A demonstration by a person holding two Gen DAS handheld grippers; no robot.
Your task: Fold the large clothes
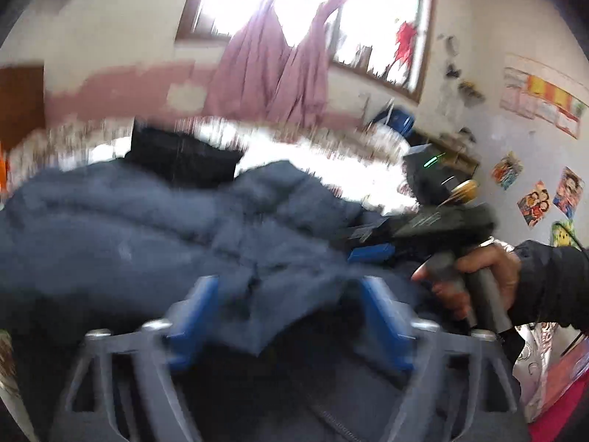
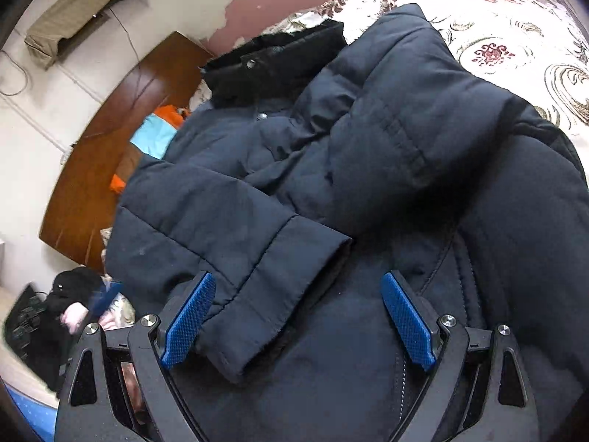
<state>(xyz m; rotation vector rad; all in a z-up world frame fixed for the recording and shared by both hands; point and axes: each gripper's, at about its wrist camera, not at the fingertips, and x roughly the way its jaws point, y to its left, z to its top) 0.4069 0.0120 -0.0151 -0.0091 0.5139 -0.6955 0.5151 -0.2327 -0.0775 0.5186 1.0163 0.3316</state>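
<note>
I have the navy padded jacket lying on the bed, black collar at the far end, both sleeves folded in across the chest. Right hand-held gripper: jaws spread wide, nothing pinched, poised over the near sleeve cuff and the hem area. Left hand-held gripper: jaws also spread, a fold of jacket fabric bunched between them but not clamped; the view is motion-blurred, so contact w/ the pads is uncertain.

Risks, my judgement: padding is bulky and springy, so the sleeves may slide off the chest when the hem is lifted. A shallow bite would catch the outer shell only and the fold would sag. The grippers sit close together, so a clash is possible.
</note>
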